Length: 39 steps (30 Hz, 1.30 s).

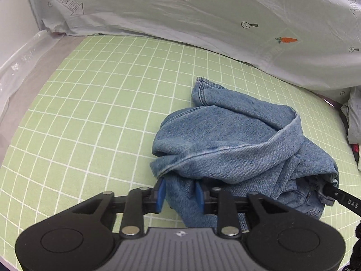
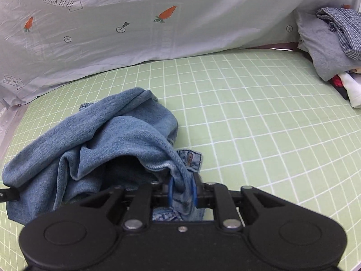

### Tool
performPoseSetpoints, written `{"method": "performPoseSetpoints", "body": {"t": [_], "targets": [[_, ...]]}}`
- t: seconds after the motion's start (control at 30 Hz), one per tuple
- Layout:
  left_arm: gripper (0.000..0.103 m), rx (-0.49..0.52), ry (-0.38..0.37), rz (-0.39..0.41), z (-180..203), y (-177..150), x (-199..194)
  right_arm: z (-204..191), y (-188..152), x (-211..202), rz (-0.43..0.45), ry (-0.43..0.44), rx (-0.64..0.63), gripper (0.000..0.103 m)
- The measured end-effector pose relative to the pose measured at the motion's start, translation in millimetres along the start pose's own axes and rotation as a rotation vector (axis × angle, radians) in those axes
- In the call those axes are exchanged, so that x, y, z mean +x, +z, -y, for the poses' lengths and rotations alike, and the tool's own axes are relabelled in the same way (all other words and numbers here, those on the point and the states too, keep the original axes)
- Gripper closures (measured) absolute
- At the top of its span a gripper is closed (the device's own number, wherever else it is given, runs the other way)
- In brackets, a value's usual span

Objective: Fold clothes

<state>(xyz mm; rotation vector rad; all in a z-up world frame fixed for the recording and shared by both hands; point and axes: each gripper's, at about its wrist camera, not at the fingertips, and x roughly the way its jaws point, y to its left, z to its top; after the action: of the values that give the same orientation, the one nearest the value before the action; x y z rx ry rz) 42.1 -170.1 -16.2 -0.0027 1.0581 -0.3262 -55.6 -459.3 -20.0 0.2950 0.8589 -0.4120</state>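
Note:
A pair of blue jeans [image 1: 227, 140] lies bunched on the green checked sheet [image 1: 101, 103]. My left gripper [image 1: 180, 194] has its blue pads closed on a fold of denim at the heap's near left edge. In the right wrist view the same jeans [image 2: 101, 140] are piled at the left. My right gripper [image 2: 182, 192] is shut on the denim near the waistband, where a button [image 2: 190, 157] shows. The tip of the right gripper [image 1: 343, 197] shows at the right edge of the left wrist view, and the left one [image 2: 9, 195] at the left edge of the right wrist view.
A pale sheet printed with carrots [image 2: 135, 22] hangs along the far side. A heap of other clothes [image 2: 334, 45] lies at the far right. Clear plastic [image 1: 20, 63] lines the left border of the bed.

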Motion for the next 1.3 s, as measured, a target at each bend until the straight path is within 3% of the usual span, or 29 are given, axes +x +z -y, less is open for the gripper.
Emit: {"method": "performPoseSetpoints", "body": {"t": [0.03, 0.1, 0.17, 0.23, 0.37, 0.53, 0.7, 0.77, 0.8, 0.87, 1.0, 1.17, 1.27, 1.3], "targets": [[0.039, 0.003, 0.028, 0.017, 1, 3, -3, 8, 1, -6, 0.012, -0.008, -0.008, 0.06], [0.027, -0.001, 0.092, 0.058, 4, 6, -9, 24, 3, -13, 0.029, -0.021, 0.017, 0.033], [0.018, -0.014, 0.116, 0.091, 4, 8, -16, 41, 5, -13, 0.029, -0.034, 0.051, 0.024], [0.012, -0.037, 0.119, 0.121, 5, 12, -23, 53, 5, -9, 0.015, -0.046, 0.067, 0.022], [0.012, -0.015, 0.111, 0.113, 19, 22, -16, 66, 2, -3, -0.015, -0.042, 0.094, 0.018], [0.012, 0.067, 0.032, 0.013, 39, 24, 9, 71, 4, 8, -0.043, 0.003, 0.15, 0.018], [0.012, 0.169, -0.021, -0.07, 52, 24, 38, 68, 13, 26, -0.049, -0.004, 0.177, 0.018], [0.015, 0.204, -0.035, -0.095, 56, 27, 48, 67, 18, 33, -0.051, -0.014, 0.197, 0.018], [0.022, 0.221, -0.041, -0.106, 57, 29, 52, 67, 20, 36, -0.053, -0.02, 0.208, 0.018], [0.04, 0.236, -0.06, -0.117, 58, 33, 55, 66, 22, 40, -0.067, -0.028, 0.227, 0.018], [0.082, 0.216, -0.097, -0.065, 48, 38, 45, 60, 15, 42, -0.096, -0.029, 0.214, 0.018], [0.089, 0.071, -0.025, 0.084, 8, 68, 13, 51, 13, 42, -0.109, -0.037, 0.195, 0.018], [0.09, -0.044, 0.082, 0.178, -31, 88, -5, 41, 15, 38, -0.094, -0.032, 0.175, 0.018], [0.095, -0.086, 0.138, 0.208, -46, 94, -9, 37, 15, 37, -0.093, -0.03, 0.17, 0.018]]}}
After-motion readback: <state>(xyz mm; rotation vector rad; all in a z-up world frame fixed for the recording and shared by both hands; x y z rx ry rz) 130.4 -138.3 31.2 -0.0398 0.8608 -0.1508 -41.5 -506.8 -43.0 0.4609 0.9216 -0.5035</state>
